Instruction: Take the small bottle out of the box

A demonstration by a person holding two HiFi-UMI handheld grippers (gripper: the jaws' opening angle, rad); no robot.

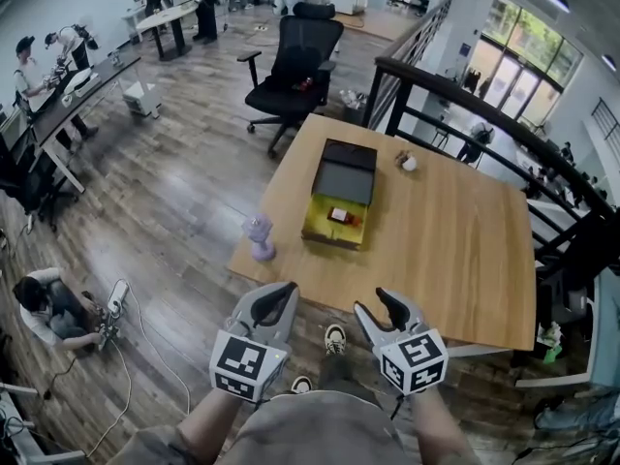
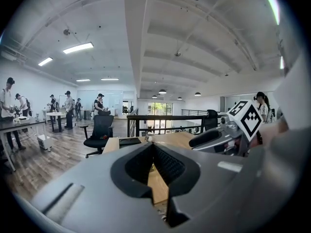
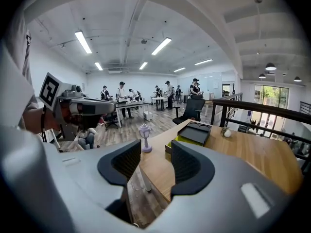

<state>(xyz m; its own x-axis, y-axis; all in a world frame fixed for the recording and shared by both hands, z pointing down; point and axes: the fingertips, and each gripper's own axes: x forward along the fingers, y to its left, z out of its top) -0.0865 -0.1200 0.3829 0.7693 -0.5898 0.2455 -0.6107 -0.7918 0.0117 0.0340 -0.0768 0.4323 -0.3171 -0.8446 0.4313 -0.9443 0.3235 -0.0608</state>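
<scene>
- Head view: open box [image 1: 339, 177] on the tabletop [image 1: 455, 250], dark half farther away, yellow half nearer.
- Lying in the box's yellow half: the bottle [image 1: 339, 215], small, red and white.
- Left of the box, by the tabletop's edge: a purple ornament [image 1: 260, 238]. Right of and beyond the box: a small white ball [image 1: 408, 163]. Beyond the box, on the floor: a black chair [image 1: 291, 71].
- Nearer than the box, off the tabletop: left gripper [image 1: 274, 296] and right gripper [image 1: 376, 303], side by side, well apart from the box.
- Left gripper view: tips pressed together, clenched on nothing; box far beyond them.
- Right gripper view: jaws spread, released, nothing between; box ahead, ornament left of the box, ball right of it.
</scene>
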